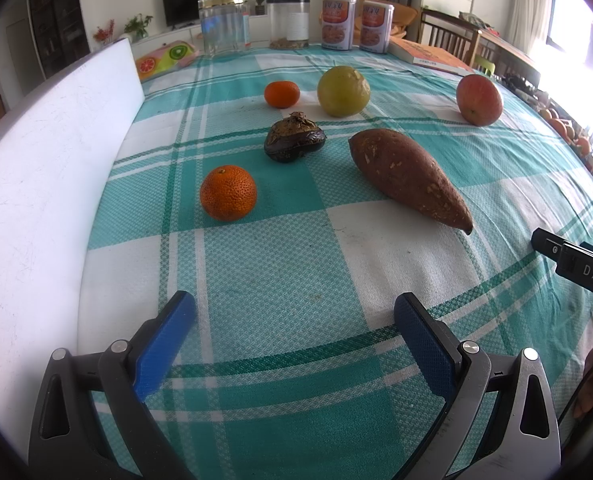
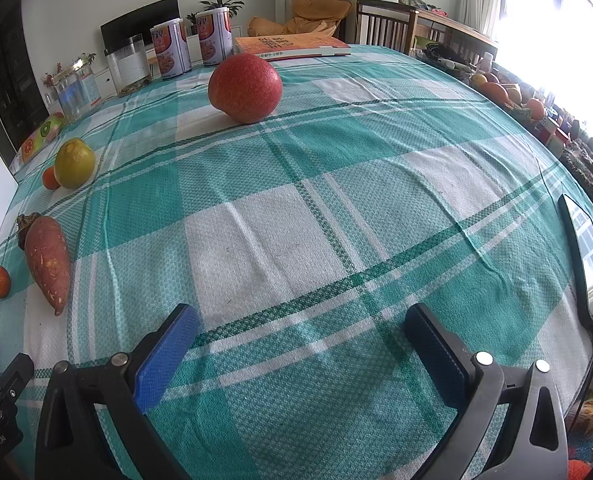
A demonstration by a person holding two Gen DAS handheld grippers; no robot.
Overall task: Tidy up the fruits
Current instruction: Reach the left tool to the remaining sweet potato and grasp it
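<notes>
On the teal checked tablecloth [image 1: 280, 264] lie a near orange [image 1: 228, 193], a small far orange [image 1: 282, 94], a yellow-green round fruit [image 1: 343, 90], a red apple [image 1: 479, 99], a dark shrivelled fruit [image 1: 294, 139] and a sweet potato [image 1: 409, 178]. My left gripper [image 1: 295, 310] is open and empty, low over the cloth in front of them. My right gripper [image 2: 302, 322] is open and empty; the apple [image 2: 245, 88] lies well ahead of it, the sweet potato [image 2: 48, 260] and yellow-green fruit [image 2: 74, 163] far to its left.
A white board [image 1: 48, 184] stands along the left side. Jars [image 1: 224, 26], two cans [image 1: 338, 22] and an orange book [image 1: 428, 56] line the far edge. A phone [image 2: 588, 260] lies at the table's right edge. The right gripper's body [image 1: 576, 268] shows at right.
</notes>
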